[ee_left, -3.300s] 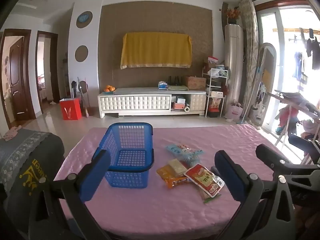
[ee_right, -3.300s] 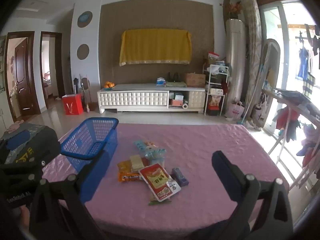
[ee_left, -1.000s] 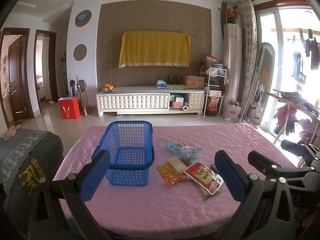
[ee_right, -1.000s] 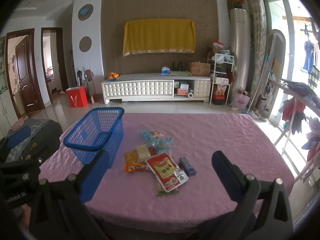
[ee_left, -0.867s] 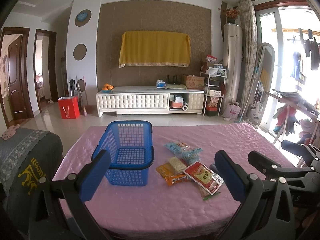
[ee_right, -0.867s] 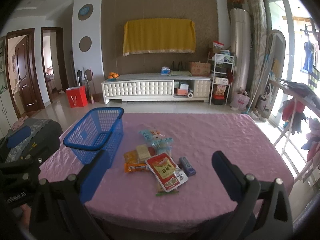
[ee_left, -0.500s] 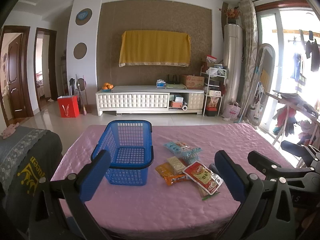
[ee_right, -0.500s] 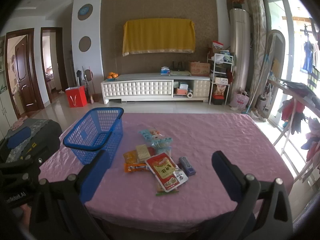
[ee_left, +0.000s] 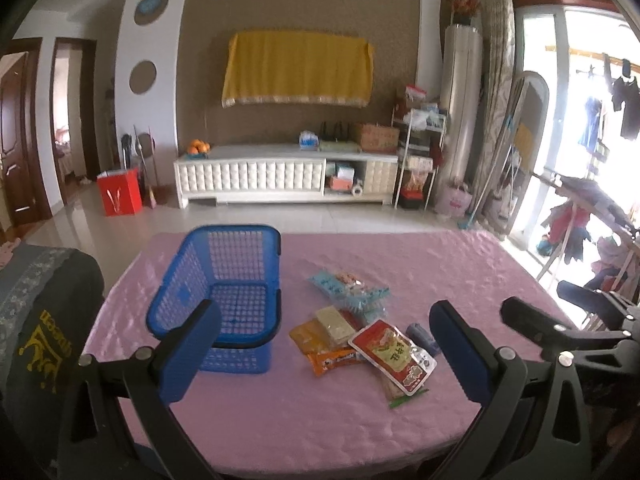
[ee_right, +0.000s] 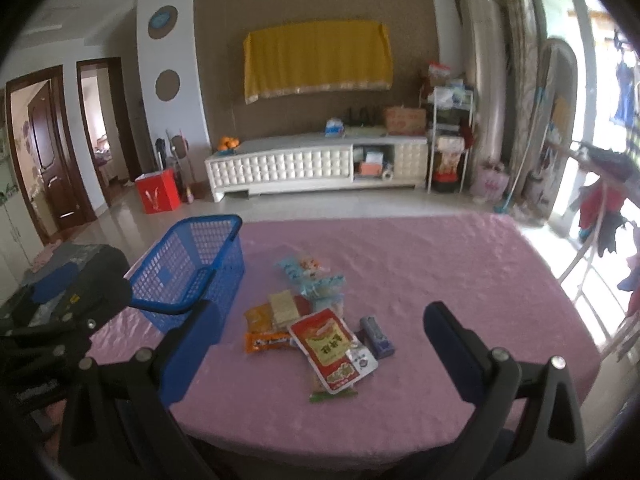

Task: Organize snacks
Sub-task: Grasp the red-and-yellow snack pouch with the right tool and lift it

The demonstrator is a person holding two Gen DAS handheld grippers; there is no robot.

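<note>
Snacks [ee_right: 316, 320] are piled loose mid-table on the pink tablecloth [ee_right: 440, 264], just right of the empty blue basket [ee_left: 224, 280], with a red packet [ee_left: 394, 354] nearest. Left gripper [ee_left: 324, 356] and right gripper [ee_right: 316, 356] both hover at the near edge, jaws wide apart, holding nothing.

Home living room: TV cabinet [ee_left: 248, 178], drying clothes [ee_left: 624, 100].

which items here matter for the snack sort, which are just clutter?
Job:
blue basket, empty
red snack pouch
light blue snack bags
orange packets
small purple pack

Clutter:
red gift bag on the floor
oranges on the white cabinet
clothes rack by the window
</note>
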